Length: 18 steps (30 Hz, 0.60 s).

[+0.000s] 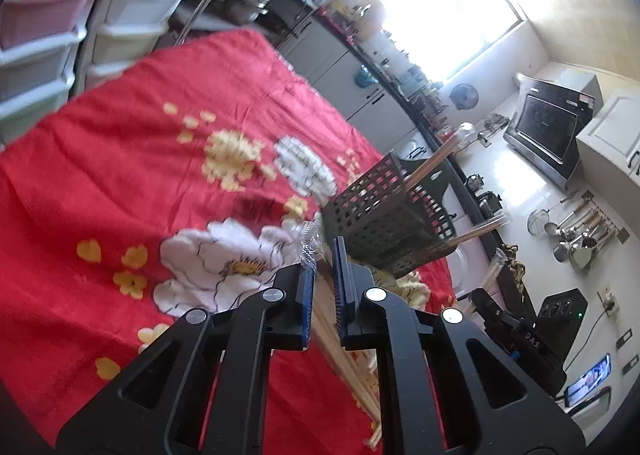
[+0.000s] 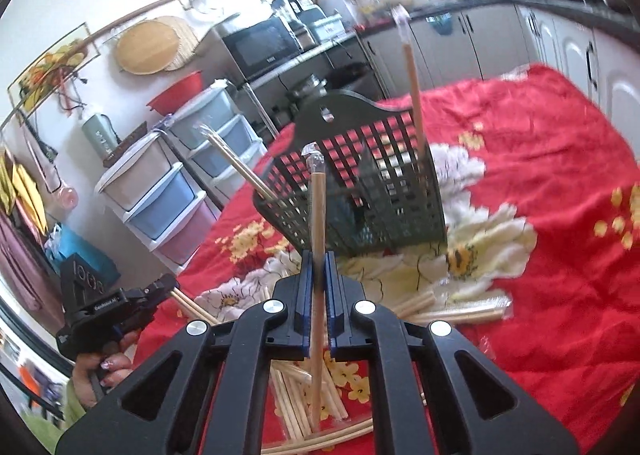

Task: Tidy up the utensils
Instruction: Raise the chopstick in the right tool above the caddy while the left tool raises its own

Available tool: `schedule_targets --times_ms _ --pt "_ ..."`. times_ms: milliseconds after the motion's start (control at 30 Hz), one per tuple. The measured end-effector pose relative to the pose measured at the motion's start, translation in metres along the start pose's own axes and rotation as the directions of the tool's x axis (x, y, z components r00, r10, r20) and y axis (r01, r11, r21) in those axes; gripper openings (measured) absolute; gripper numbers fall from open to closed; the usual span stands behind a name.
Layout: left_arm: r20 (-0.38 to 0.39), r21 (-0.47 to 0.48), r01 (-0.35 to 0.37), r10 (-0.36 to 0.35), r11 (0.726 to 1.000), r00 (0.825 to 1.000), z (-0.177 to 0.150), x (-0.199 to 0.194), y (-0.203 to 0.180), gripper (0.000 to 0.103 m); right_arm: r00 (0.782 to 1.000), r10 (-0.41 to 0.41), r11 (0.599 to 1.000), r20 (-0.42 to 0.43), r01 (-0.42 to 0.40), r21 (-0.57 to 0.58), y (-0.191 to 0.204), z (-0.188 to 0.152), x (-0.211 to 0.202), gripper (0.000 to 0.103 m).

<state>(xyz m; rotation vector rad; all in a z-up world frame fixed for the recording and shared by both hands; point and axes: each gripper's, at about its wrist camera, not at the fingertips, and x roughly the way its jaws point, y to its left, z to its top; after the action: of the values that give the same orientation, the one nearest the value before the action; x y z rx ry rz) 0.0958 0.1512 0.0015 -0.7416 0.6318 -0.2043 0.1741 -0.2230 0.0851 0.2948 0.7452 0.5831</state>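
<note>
A black perforated utensil basket (image 1: 384, 215) (image 2: 360, 183) stands on the red floral cloth (image 1: 140, 183) (image 2: 540, 175), with wrapped chopsticks (image 2: 412, 87) leaning out of it. My right gripper (image 2: 318, 257) is shut on one upright wooden chopstick (image 2: 318, 207) with a clear plastic tip, just in front of the basket. My left gripper (image 1: 323, 271) is shut on a plastic-wrapped chopstick pair (image 1: 309, 247) above a loose pile of chopsticks (image 1: 352, 367) (image 2: 304, 395). Each wrist view shows the other gripper: the left gripper (image 2: 164, 283) at lower left, the right gripper (image 1: 478, 295) at right.
Plastic drawer units (image 1: 48, 15) (image 2: 168, 191) stand beyond the cloth's far edge. A microwave (image 2: 264, 43) sits on a shelf, and an oven (image 1: 548, 127) and hanging ladles (image 1: 580, 231) line the wall. More wrapped chopsticks (image 2: 440, 307) lie right of the pile. A hand (image 2: 108, 371) holds the left gripper.
</note>
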Motion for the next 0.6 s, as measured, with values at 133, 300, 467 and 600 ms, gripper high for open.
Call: schedule_targets --times_ms 133,300,467,600 --pt "0.037 0.027 0.01 -0.011 1.0 0.999 0.006 -0.008 -0.011 0.004 0.999 -0.004 0.999 0.036 0.006 -0.044 0.008 0.004 -0.009 0.006" --pt "0.056 0.057 0.032 -0.035 0.998 0.998 0.009 -0.014 -0.023 0.003 0.998 -0.013 0.997 0.063 0.018 -0.078 0.012 0.004 -0.017 0.006" --pt "0.068 0.096 0.057 -0.064 0.994 0.996 0.011 -0.018 -0.04 0.003 0.996 -0.016 0.995 0.086 0.024 -0.095 0.015 0.004 -0.024 0.006" --pt "0.074 0.138 0.086 -0.097 0.987 0.993 0.013 -0.019 -0.059 0.003 0.993 -0.017 0.993 0.115 0.031 -0.118 0.021 0.005 -0.032 0.006"
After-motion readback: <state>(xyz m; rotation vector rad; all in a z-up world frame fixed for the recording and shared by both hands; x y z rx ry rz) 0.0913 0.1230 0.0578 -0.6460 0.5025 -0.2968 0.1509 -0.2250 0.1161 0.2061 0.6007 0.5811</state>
